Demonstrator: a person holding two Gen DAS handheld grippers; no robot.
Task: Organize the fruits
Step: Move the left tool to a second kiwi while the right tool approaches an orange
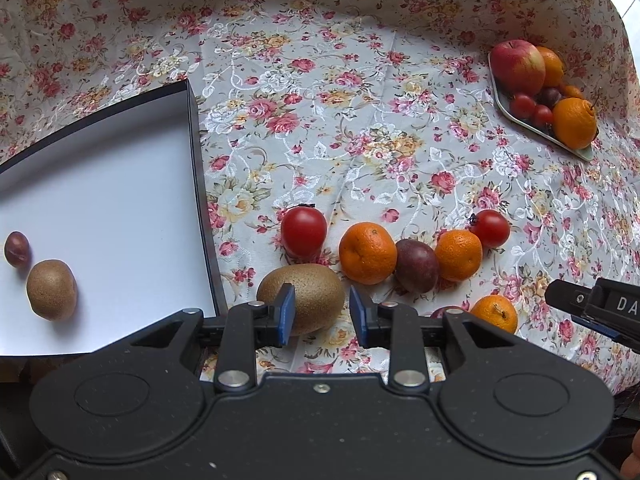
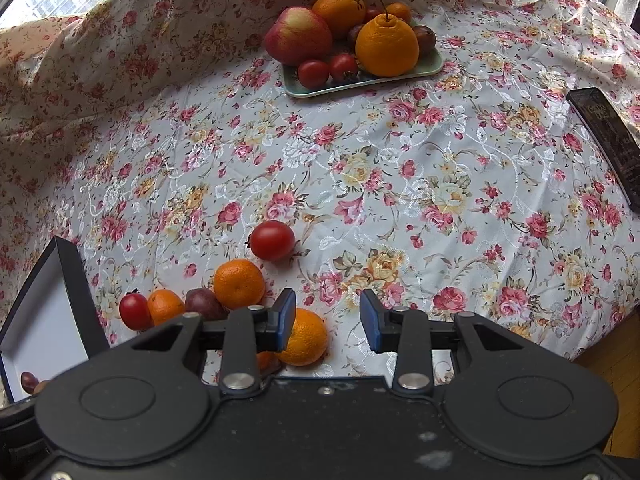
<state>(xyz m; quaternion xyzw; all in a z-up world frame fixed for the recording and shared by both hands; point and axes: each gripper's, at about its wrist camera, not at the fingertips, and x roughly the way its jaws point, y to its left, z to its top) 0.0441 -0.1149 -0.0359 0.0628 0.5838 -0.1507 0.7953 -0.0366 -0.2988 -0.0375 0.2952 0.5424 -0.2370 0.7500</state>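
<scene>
My left gripper (image 1: 322, 314) hangs open over a brown kiwi (image 1: 308, 294) on the flowered cloth; the pads are not pressing on it. Beyond the kiwi lies a row of two tomatoes (image 1: 304, 232), two oranges (image 1: 368, 253) and a passion fruit (image 1: 417, 266). The black box (image 1: 120, 200) on the left, white inside, holds another kiwi (image 1: 52, 290) and a passion fruit (image 1: 17, 249). My right gripper (image 2: 328, 322) is open with only cloth between its pads. Its left pad stands over an orange (image 2: 306, 340).
A pale green tray (image 2: 360, 84) at the back carries an apple, oranges, tomatoes and dark fruits. A dark flat lid (image 2: 608, 144) lies at the right edge. The cloth rises in folds at the back and left. Wooden floor shows past the table's right corner.
</scene>
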